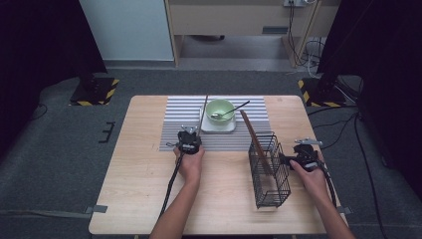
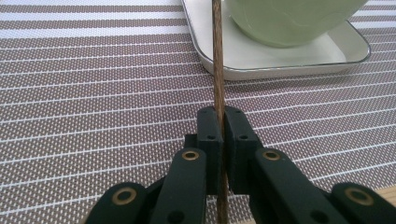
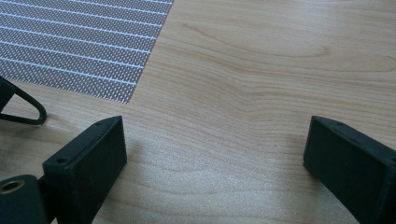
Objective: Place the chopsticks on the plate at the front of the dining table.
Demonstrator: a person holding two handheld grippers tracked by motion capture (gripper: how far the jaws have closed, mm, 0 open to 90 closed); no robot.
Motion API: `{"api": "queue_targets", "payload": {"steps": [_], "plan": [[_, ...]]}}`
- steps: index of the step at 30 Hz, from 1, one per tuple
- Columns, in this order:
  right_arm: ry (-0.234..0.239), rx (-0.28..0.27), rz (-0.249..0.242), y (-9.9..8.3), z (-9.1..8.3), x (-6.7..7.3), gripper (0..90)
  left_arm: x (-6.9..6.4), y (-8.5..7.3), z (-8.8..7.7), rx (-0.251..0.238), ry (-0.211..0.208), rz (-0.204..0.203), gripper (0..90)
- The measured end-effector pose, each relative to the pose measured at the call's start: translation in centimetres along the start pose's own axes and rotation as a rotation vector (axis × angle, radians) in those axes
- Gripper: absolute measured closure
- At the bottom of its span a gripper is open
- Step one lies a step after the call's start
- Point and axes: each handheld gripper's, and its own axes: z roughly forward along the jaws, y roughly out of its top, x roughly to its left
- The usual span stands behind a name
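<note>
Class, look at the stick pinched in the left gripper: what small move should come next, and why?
Probably lift the chopstick and carry it toward the wire basket. The left gripper is shut on it beside the tray with the green bowl, and the basket already holds a wooden utensil. The right gripper waits open.

**Tabletop tally**

One striped placemat (image 1: 174, 129), one white tray (image 1: 219, 127), one green bowl (image 1: 220, 109), one spoon (image 1: 230, 111), one wire basket (image 1: 268, 172), one chopstick (image 1: 203, 115), one brown wooden utensil (image 1: 254, 139) and two grippers: left (image 1: 191, 133), right (image 1: 284, 159).
</note>
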Motion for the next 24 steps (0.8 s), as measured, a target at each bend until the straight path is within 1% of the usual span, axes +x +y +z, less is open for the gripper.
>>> {"api": "queue_targets", "payload": {"steps": [16, 24], "plan": [[0.003, 0.001, -0.003, -0.03, -0.04, 0.02, 5.9, -0.14, 0.12, 0.11, 0.013, 0.003, 0.006, 85.8], [0.003, 0.0, -0.003, -0.03, -0.03, 0.03, 5.9, -0.07, 0.11, 0.29, 0.022, 0.005, 0.0, 85.8]]}}
